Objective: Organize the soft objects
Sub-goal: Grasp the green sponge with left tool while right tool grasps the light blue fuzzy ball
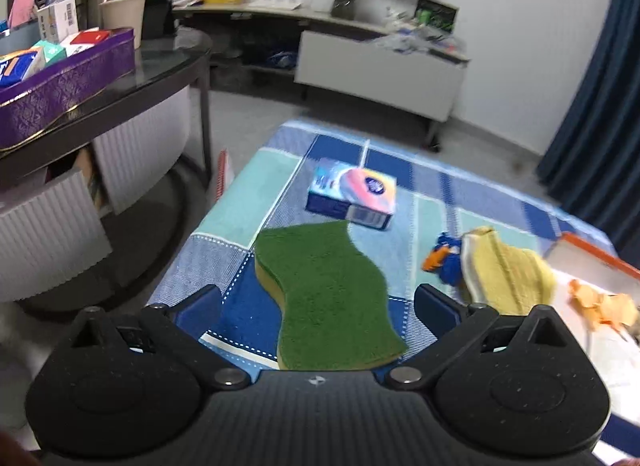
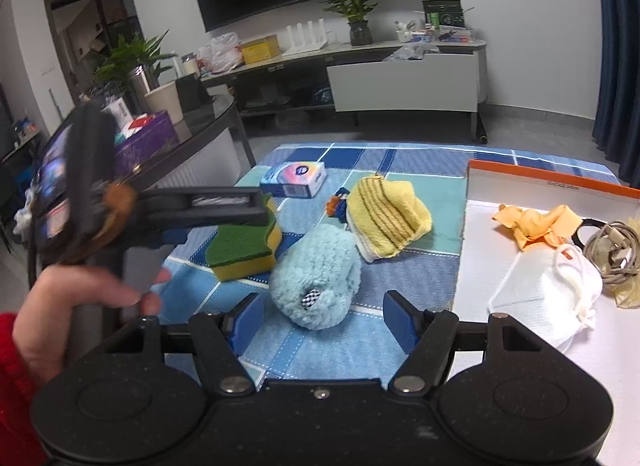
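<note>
A green-topped yellow sponge [image 1: 328,290] lies on the blue patchwork cloth [image 1: 256,185] between the wide-open fingers of my left gripper [image 1: 318,306]. In the right wrist view the left gripper [image 2: 256,205] hovers over the sponge [image 2: 244,250]. My right gripper [image 2: 320,318] is open around a fluffy light-blue soft toy [image 2: 316,278], apart from it. A folded yellow towel [image 2: 386,221] lies behind, also in the left wrist view [image 1: 504,274]. A tissue pack [image 1: 352,195] lies further back.
A white tray with an orange rim [image 2: 548,181] on the right holds an orange cloth [image 2: 540,225], a white mask [image 2: 548,298] and a coiled cable [image 2: 612,250]. A small blue-orange item [image 1: 444,258] lies beside the towel. A glass side table [image 1: 160,65] with a purple box [image 1: 60,89] stands left.
</note>
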